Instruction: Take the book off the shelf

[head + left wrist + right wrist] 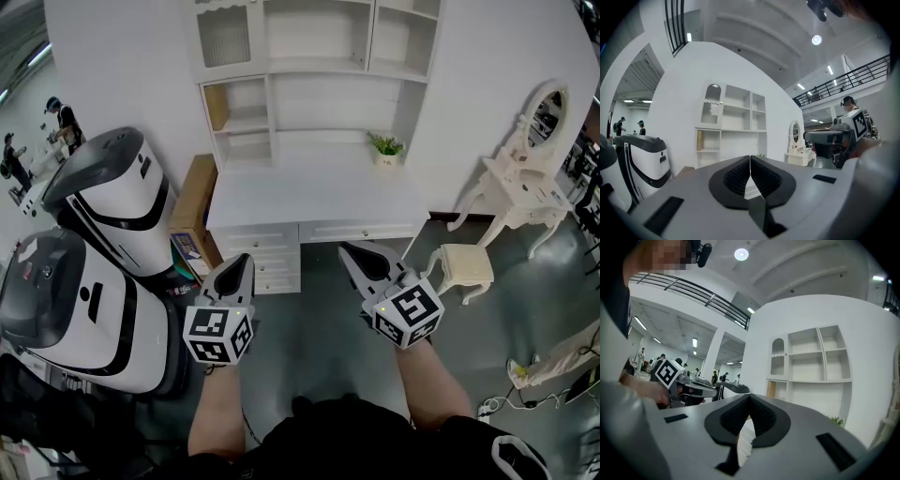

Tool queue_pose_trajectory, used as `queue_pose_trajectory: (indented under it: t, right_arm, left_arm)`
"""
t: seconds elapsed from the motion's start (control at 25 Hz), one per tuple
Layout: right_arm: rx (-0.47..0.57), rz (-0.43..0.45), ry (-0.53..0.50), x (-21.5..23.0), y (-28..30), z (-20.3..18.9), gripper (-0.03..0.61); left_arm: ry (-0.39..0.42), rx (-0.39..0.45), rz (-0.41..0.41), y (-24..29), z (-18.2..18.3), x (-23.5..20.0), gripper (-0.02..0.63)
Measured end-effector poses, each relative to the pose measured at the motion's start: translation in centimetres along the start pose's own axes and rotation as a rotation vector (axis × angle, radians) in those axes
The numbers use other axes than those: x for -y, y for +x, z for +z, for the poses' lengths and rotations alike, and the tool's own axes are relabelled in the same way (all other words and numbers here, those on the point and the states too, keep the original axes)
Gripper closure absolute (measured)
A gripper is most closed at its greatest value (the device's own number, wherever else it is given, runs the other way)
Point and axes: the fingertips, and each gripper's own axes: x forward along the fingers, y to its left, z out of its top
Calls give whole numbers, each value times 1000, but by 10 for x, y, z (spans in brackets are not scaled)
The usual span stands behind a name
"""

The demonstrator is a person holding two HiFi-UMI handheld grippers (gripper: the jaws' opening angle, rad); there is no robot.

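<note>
A tan book (217, 106) stands upright in the left compartment of the white shelf unit (309, 66) above the desk (314, 197). The left gripper view shows the book (699, 140) small and far off, as does the right gripper view (771, 389). My left gripper (246, 259) is held level in front of the desk drawers, shut, with nothing between its jaws (750, 160). My right gripper (348, 250) hangs beside it, also shut and empty (749, 397). Both are well short of the shelf.
Two large white-and-black machines (112, 202) stand at the left, with a cardboard box (192, 202) against the desk's side. A small potted plant (384, 146) sits on the desk. A white vanity with mirror (520, 183), a stool (466, 267) and floor cables (534, 375) lie to the right.
</note>
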Motion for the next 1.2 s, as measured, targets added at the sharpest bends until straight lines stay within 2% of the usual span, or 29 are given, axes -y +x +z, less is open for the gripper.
queue_pose_trajectory:
  t: [0.2, 0.24, 0.32, 0.4, 0.52, 0.76, 1.04, 1.2]
  right_arm:
    - [-7, -6, 11, 8, -5, 0, 563]
    - [-6, -12, 18, 12, -7, 0, 563]
    - [-3, -23, 24, 19, -10, -1, 560]
    - [-6, -29, 29, 25, -13, -3, 549]
    - [-17, -40, 42, 34, -17, -9, 480]
    - [-10, -39, 65, 52, -24, -15, 413]
    - [0, -73, 81, 74, -32, -23, 261]
    - [4, -106, 66, 81, -32, -28, 210]
  left_arm:
    - [1, 21, 22, -2, 8, -1, 599]
    - [1, 21, 24, -2, 9, -1, 584]
    - [0, 17, 28, 0, 11, 0, 513]
    - [-3, 13, 30, 2, 12, 2, 492]
    - [-1, 4, 32, 4, 10, 7, 476]
    - [-15, -7, 47, 12, 6, 13, 446]
    - [-20, -19, 58, 20, 3, 21, 365]
    - [-25, -42, 60, 25, -6, 20, 328]
